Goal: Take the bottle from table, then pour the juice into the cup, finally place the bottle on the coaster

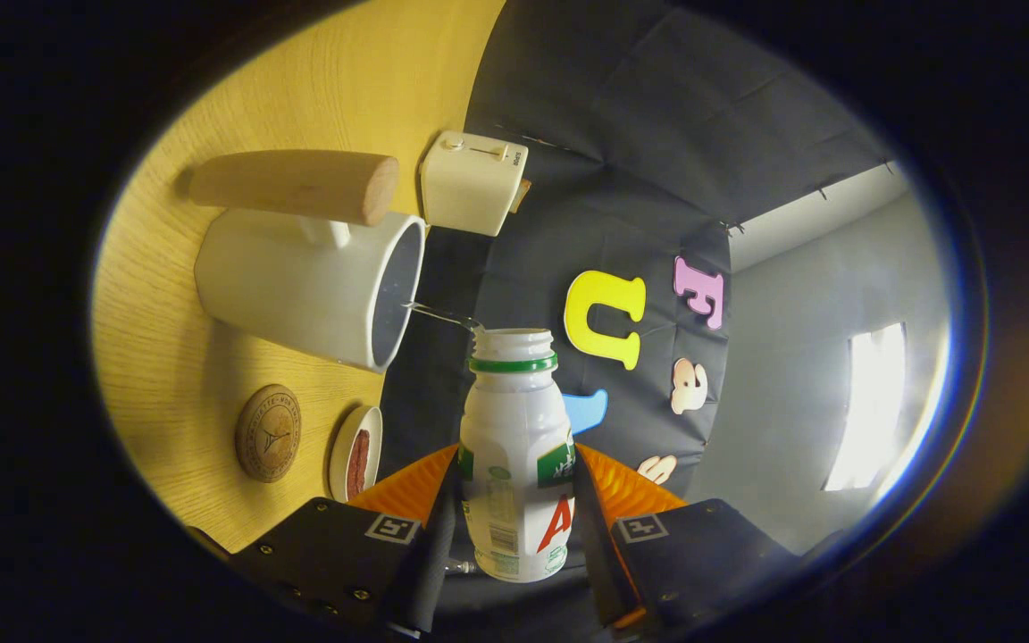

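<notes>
Here, pour step | my gripper (514, 518) clamps the bottle (514, 446), tipped, thin stream entering the cup (300, 290) | next I'd judge: right it, carry to coaster (268, 433) below cup.

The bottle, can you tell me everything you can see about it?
The bottle is small, white and looks plastic, with a green ring under its open, capless mouth and a green and red label. The gripper is shut on it, one orange finger pressing each side. The bottle is tipped over toward the white cup, its mouth close to the cup's rim, and a thin clear stream runs from the mouth into the cup. Nothing else touches it.
</notes>
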Demonstrator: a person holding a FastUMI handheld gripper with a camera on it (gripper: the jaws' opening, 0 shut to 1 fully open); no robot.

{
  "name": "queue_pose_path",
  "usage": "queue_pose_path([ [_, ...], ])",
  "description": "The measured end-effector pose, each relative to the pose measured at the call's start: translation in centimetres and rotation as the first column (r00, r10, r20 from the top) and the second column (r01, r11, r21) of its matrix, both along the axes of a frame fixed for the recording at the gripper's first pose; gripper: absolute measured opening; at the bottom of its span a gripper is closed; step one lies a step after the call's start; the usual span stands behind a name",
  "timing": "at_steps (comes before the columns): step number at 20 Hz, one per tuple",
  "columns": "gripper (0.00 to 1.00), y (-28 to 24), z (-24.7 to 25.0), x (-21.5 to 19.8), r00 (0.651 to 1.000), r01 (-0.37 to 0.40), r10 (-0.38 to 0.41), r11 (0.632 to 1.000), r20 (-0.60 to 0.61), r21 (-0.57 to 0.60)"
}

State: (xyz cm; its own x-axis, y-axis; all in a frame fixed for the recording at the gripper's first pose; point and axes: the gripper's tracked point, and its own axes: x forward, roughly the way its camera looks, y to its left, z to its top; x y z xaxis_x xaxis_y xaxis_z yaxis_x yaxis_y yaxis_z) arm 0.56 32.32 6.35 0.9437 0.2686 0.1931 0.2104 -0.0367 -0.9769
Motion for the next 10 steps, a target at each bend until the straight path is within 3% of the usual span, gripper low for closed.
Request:
queue_pose_path([
  [10, 0.65, -0.06, -0.10, 0.09, 1.000, 0.003, -0.003, 1.000, -0.003, -0.012],
])
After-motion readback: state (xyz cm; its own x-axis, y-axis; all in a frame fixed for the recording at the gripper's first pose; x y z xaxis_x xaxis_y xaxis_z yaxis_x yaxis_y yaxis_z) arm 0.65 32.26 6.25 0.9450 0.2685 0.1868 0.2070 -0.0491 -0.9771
